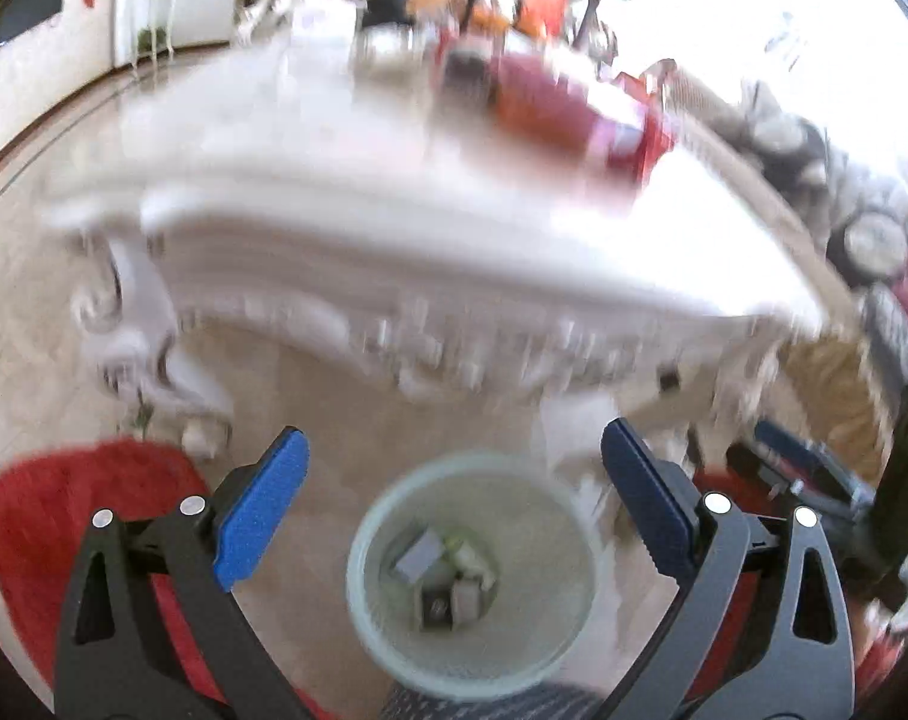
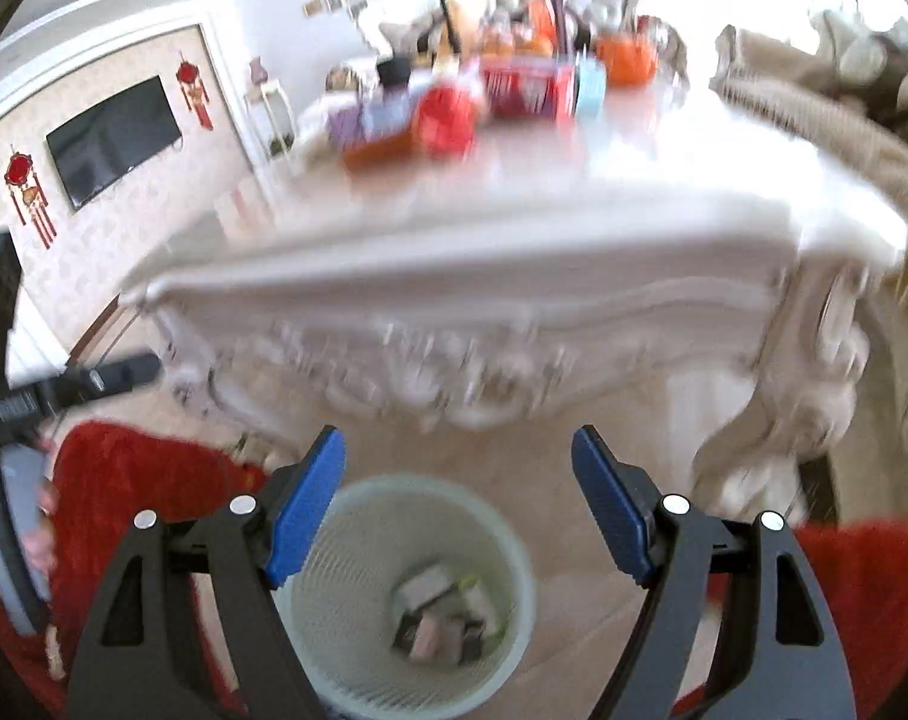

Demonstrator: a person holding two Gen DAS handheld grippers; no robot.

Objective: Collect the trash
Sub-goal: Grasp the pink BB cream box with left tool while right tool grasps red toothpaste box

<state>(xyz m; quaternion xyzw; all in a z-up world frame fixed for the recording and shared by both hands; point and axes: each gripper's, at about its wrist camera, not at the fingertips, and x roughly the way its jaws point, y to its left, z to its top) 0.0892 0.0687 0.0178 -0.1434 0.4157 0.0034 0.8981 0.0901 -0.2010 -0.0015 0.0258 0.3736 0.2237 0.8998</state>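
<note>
A pale round mesh wastebasket (image 1: 382,540) stands on the floor just below both grippers, with several scraps of trash (image 1: 442,570) at its bottom. My left gripper (image 1: 454,433) hangs above it, jaws wide open and empty. The right wrist view shows the same wastebasket (image 2: 346,570) and its trash (image 2: 442,612). My right gripper (image 2: 457,435) is open above it with nothing between its blue pads. Both views are motion-blurred.
A white carved table (image 1: 394,240) rises behind the basket, its top (image 2: 574,210) crowded at the far end with red and orange packages (image 2: 448,120). Red fabric (image 2: 142,480) lies on both sides of the basket. A wall-mounted TV (image 2: 112,138) hangs at the left.
</note>
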